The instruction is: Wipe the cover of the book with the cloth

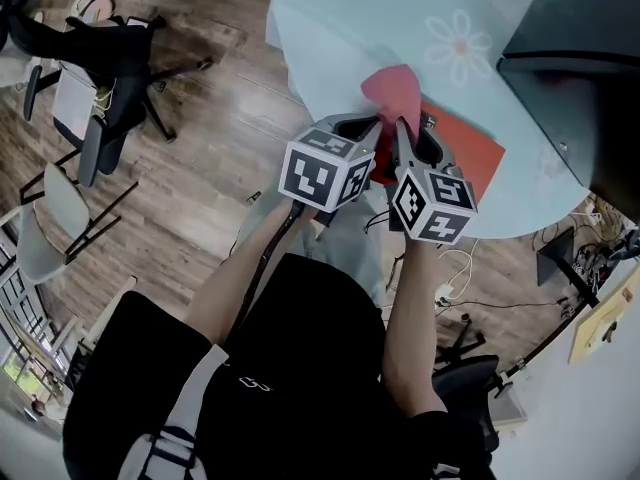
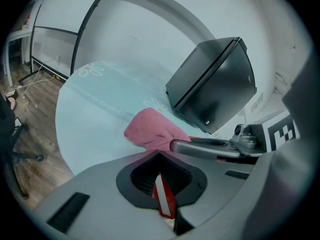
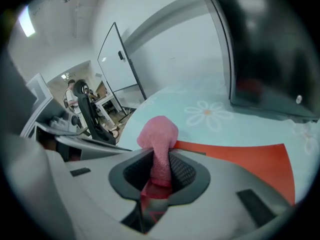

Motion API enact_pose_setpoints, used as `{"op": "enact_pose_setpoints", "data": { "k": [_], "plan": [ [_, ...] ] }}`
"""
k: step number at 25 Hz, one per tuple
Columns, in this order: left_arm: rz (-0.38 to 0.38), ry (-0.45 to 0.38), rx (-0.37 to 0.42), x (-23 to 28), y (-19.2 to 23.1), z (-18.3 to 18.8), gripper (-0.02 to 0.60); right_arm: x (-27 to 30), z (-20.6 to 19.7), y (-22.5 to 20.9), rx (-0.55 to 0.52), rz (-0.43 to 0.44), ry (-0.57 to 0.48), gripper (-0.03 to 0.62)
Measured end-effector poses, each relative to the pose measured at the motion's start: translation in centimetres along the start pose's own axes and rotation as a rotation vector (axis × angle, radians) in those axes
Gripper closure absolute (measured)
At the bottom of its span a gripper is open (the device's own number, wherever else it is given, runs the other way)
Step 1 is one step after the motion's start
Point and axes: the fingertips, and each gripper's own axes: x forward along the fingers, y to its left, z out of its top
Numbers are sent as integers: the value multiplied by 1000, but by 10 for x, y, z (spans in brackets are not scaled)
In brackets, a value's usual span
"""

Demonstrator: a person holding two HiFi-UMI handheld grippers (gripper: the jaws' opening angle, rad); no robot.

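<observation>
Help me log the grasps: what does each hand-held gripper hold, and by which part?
The left hand-held gripper pinches the red book by its edge; the right hand-held gripper pinches the pink cloth by one end.

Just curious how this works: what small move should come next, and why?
Probably drag the right gripper, shut on the pink cloth, across the red book cover. The left gripper pinches the book's edge, steadying it, and most of the cover lies bare beside the cloth.

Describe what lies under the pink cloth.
Part of the red book, which lies on the blue tablecloth. The right hand-held gripper pinches the cloth. The cover right beneath the cloth is hidden.
</observation>
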Motion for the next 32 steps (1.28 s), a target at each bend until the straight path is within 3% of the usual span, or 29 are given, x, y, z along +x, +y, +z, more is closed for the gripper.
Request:
{"op": "enact_pose_setpoints", "data": {
  "k": [32],
  "plan": [
    [-52,70,10,56,-67,-11,566,-39,-13,-93,94,-98,-4,513]
  ]
}}
